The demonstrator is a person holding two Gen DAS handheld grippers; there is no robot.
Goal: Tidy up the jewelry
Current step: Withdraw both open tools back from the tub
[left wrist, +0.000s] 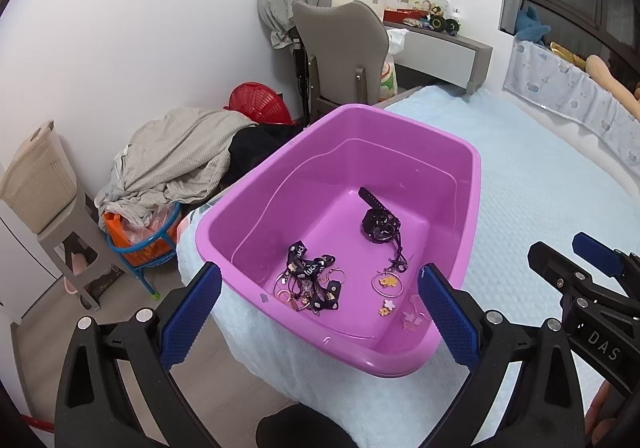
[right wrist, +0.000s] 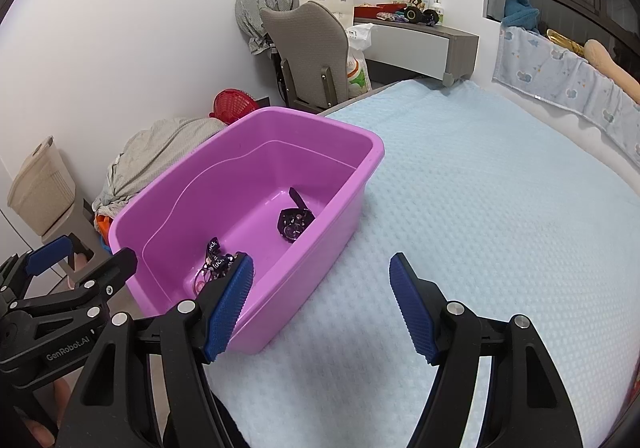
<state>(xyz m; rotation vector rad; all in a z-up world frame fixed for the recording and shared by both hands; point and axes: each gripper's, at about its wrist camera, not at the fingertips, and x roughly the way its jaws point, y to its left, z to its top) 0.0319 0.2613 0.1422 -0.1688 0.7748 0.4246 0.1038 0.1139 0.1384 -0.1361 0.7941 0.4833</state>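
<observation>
Bedroom w/ white walls; a bed [right wrist: 480, 207] covered in a pale blue quilted blanket carries a purple plastic tub [left wrist: 248, 183] near its corner. Inside the tub: a black watch [left wrist: 378, 224] towards the far right side, a tangle of black lanyard w/ white lettering and rings [left wrist: 314, 278] at the near left, a ring charm w/ a small orange figure [left wrist: 386, 283] beside it, plus a little flower charm [left wrist: 386, 307] and a faint pink clear piece [left wrist: 412, 316] near the front wall. Left gripper [left wrist: 320, 312] hangs over the tub's near rim, jaws spread wide, nothing btwn them. Right gripper [right wrist: 320, 308] sits over the blanket just right of the tub, jaws also apart and empty. Beyond the bed: grey chair [left wrist: 340, 47] w/ cloth draped on it, desk [left wrist: 440, 43] w/ toys and a bag, heaped laundry [left wrist: 176, 159] over a basket, red basket [left wrist: 260, 105], beige bin [left wrist: 38, 175] on a stool.
</observation>
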